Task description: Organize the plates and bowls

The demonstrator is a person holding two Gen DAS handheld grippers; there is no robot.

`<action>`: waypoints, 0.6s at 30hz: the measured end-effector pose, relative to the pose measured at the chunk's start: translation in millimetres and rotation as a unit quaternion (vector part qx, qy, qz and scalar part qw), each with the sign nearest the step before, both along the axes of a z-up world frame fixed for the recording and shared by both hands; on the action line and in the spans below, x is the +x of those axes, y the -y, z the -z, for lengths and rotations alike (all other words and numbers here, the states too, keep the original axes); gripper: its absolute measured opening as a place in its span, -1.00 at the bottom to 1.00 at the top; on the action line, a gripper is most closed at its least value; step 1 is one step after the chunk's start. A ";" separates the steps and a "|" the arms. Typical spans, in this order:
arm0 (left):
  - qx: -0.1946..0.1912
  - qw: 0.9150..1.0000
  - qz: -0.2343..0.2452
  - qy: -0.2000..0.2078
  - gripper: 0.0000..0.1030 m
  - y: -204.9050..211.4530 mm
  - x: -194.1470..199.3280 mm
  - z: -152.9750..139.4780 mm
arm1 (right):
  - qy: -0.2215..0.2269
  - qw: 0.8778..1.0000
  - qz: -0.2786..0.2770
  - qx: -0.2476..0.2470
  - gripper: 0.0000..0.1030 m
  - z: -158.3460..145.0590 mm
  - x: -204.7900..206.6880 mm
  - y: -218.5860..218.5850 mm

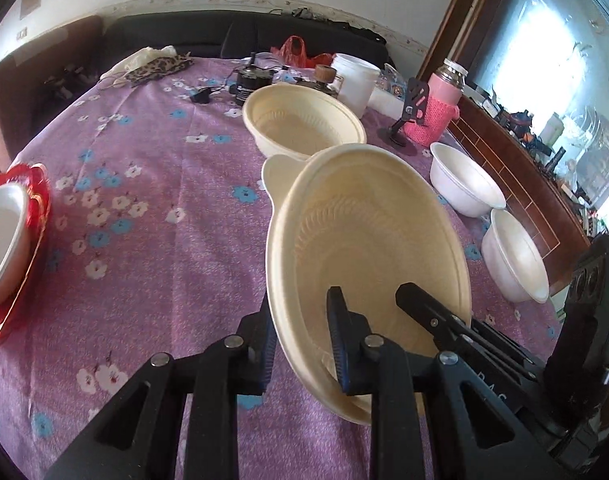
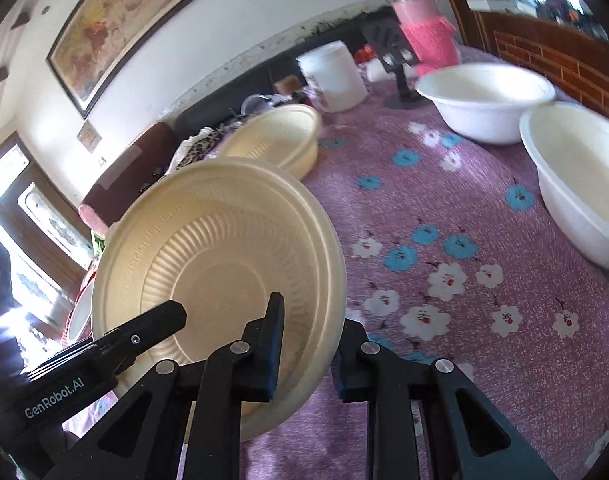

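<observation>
Both grippers clamped on the same cream bowl [image 1: 368, 240], lifted off the purple floral tablecloth [image 1: 144, 220] and tilted steeply, open side facing the cameras. Left gripper [image 1: 300, 344] pinches the near-left rim, one finger outside the wall, one inside the bowl. Right gripper [image 2: 304, 348] pinches the rim on the opposite side, same arrangement; each wrist view shows the other gripper's finger reaching into the bowl. Jaws narrow on both, just the rim wall between the pads. Second cream bowl [image 1: 304, 124] sits flat on the cloth just behind the held one, and a smaller cream rim pokes out between them, can't tell what it belongs to. Two white bowls [image 1: 466, 184] [image 1: 518, 256] sit side by side near the table's right edge. Red plate [image 1: 28, 248] with a white bowl [image 1: 0, 240] in it at far left. White tub [image 1: 354, 80], pink knit-covered jar [image 1: 438, 108] and other clutter at the far end
</observation>
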State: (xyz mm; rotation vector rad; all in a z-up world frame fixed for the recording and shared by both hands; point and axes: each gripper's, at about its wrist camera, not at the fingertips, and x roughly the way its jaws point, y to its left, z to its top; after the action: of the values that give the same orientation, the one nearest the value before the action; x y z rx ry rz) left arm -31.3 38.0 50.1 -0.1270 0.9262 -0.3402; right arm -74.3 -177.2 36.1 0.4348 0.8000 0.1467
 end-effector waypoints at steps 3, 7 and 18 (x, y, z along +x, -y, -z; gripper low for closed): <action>0.000 1.000 -0.016 0.020 -0.56 -18.6 -12.7 -11.4 | 0.004 1.000 -0.015 -0.002 -0.57 -6.6 -6.4 -15.5; -0.012 0.998 -0.045 0.034 -0.56 -50.5 -24.8 -23.9 | 0.011 0.999 -0.044 0.003 -0.56 -21.6 -12.1 -44.2; -0.038 0.984 -0.171 0.043 -0.56 -175.9 -27.0 -35.4 | 0.041 0.988 -0.147 -0.036 -0.56 -63.9 18.0 -174.0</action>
State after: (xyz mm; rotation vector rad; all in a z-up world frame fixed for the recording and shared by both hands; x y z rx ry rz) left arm -58.3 213.8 85.5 -0.3346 0.7894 -0.0620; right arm -56.4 -3.2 100.0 0.2387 0.7831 0.4055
